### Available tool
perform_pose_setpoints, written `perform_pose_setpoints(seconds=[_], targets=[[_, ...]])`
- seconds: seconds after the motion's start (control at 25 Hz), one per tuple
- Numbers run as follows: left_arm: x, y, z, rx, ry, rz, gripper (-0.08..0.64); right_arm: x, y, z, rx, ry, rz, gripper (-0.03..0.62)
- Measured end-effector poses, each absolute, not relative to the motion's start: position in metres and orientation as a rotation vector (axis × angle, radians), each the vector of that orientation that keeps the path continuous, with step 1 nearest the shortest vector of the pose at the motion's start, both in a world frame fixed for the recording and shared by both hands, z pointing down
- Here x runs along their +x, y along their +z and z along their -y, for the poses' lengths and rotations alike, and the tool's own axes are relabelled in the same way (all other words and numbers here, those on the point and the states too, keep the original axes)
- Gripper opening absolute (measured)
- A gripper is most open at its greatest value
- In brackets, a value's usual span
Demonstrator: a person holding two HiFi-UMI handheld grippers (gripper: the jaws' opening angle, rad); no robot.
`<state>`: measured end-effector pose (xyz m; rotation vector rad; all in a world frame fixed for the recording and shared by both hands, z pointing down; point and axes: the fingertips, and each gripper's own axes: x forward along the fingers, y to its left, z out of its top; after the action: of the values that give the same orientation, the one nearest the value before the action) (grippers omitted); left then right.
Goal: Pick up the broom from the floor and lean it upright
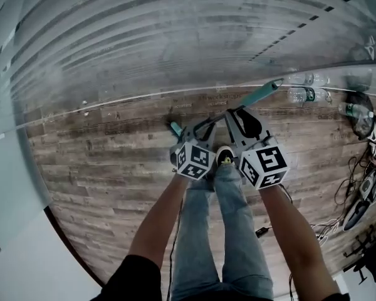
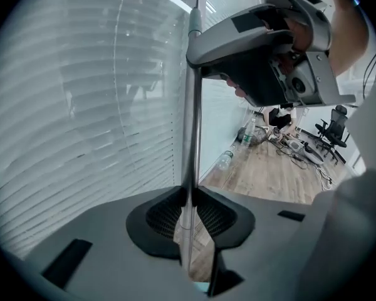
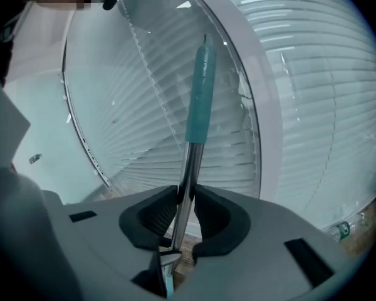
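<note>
The broom is a metal pole (image 1: pixel 220 113) with a teal grip (image 1: pixel 263 93) at its top end, and it slants up to the right in front of the window blinds. My left gripper (image 1: pixel 200 129) is shut on the lower part of the pole. My right gripper (image 1: pixel 235 113) is shut on it a little higher. In the left gripper view the pole (image 2: pixel 192 124) rises straight up from between the pads, at my left gripper (image 2: pixel 189 196). In the right gripper view the teal grip (image 3: pixel 199 99) stands above my right gripper (image 3: pixel 186 199). The broom's head is hidden.
White window blinds (image 1: pixel 175 36) fill the wall ahead, above a wooden floor (image 1: pixel 100 168). Water bottles (image 1: pixel 304 94) lie by the wall at the right. Cables and gear (image 1: pixel 363 187) crowd the far right. An office chair (image 2: pixel 333 130) stands behind. The person's jeans-clad legs (image 1: pixel 219 231) are below.
</note>
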<state>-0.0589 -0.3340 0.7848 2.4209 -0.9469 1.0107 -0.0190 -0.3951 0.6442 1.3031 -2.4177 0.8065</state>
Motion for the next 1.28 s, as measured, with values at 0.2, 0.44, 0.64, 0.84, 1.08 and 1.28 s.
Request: perform_pose_setpoints(seconds=[0.2, 0.44, 0.64, 0.84, 1.08, 1.28], targets=[[-0.029, 0.768, 0.344, 2.449, 0.950, 0.904, 0.089, -0.004, 0.621, 0.403, 1.299, 0.687, 2.425, 0.094], [-0.006, 0.771, 0.354, 2.452, 0.960, 0.872, 0.089, 0.017, 0.623, 0.411, 1.306, 0.644, 2.416, 0.094], [0.002, 0.768, 0.359, 2.445, 0.967, 0.880, 0.089, 0.023, 0.619, 0.415, 1.261, 0.586, 2.436, 0.095], [0.009, 0.755, 0.367, 2.447, 0.975, 0.906, 0.089, 0.029, 0.603, 0.418, 1.271, 0.537, 2.465, 0.095], [0.021, 0.761, 0.374, 2.441, 0.981, 0.884, 0.089, 0.035, 0.607, 0.423, 1.273, 0.527, 2.460, 0.094], [0.024, 0.762, 0.374, 2.440, 0.988, 0.869, 0.089, 0.035, 0.605, 0.423, 1.256, 0.527, 2.461, 0.094]])
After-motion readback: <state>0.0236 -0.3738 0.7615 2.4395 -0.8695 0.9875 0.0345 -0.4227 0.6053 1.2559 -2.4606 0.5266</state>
